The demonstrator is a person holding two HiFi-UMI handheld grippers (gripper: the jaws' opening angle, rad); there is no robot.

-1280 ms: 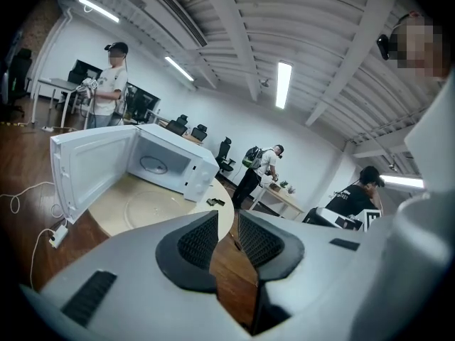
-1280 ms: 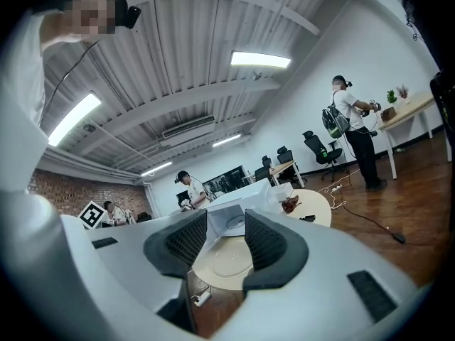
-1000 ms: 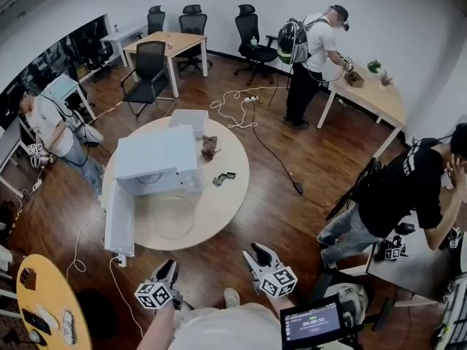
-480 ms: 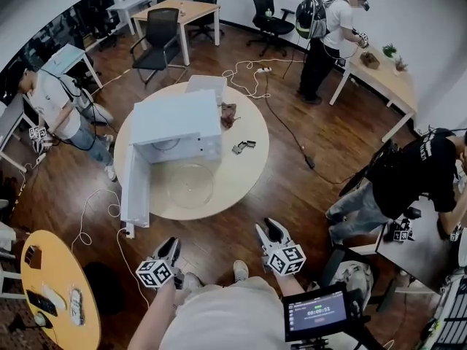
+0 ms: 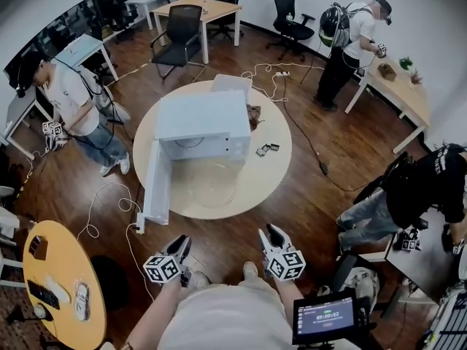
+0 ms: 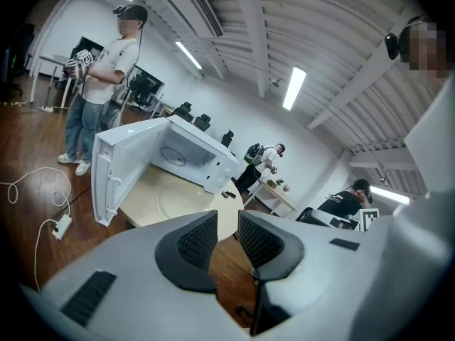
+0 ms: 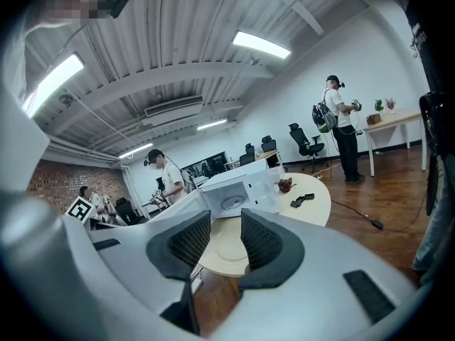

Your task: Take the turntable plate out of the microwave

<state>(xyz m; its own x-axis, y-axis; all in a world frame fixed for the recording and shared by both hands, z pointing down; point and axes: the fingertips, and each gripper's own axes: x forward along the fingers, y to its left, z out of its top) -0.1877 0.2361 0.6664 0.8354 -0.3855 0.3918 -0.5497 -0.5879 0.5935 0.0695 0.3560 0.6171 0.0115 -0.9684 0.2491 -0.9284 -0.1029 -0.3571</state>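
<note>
Clear turntable plate (image 5: 211, 185) flat on table (image 5: 267, 178); left gripper (image 5: 184, 245) ajar, empty; right gripper (image 5: 273, 232) open, just narrowing, empty

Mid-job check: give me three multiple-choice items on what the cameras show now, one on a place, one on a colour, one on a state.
1. Where is the turntable plate relative to the microwave?
A. inside it
B. on top of it
C. on the round table, in front of it

2. What colour is the microwave?
A. white
B. black
C. red

3. How does the microwave's door stand?
A. shut
B. swung open
C. taken off and laid flat

Answers:
1 C: the clear plate lies on the tabletop just before the cavity.
2 A: its casing is white in all three views.
3 B: the door juts out from one side and the cavity shows in both gripper views.
</note>
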